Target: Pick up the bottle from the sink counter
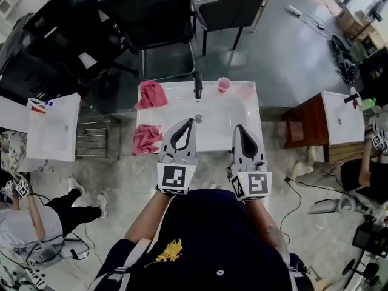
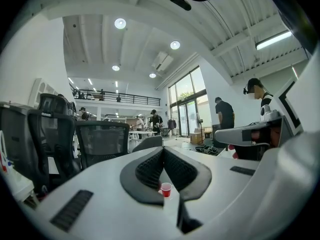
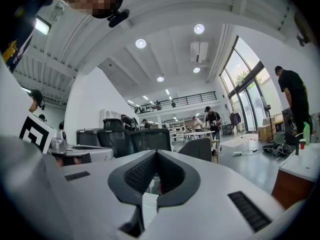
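Note:
In the head view a white sink counter (image 1: 236,117) stands in front of me, with a black faucet (image 1: 197,85) at its back edge. A small pink cup (image 1: 224,84) stands right of the faucet and also shows through the jaw gap as a red cup (image 2: 166,189) in the left gripper view. I cannot make out a bottle for certain; only a faint pinkish spot (image 1: 249,85) shows at the back right corner. My left gripper (image 1: 190,122) (image 2: 163,149) hovers over the counter's near half, shut and holding nothing. My right gripper (image 1: 238,128) (image 3: 156,153) is beside it, also shut with nothing in it.
Two red cloths lie on the counter's left side, one at the back (image 1: 151,94) and one at the front (image 1: 146,138). Black office chairs (image 1: 160,23) stand behind it. Another white counter (image 1: 54,126) is at left and a wooden stand (image 1: 309,123) at right. People sit on the floor at both sides.

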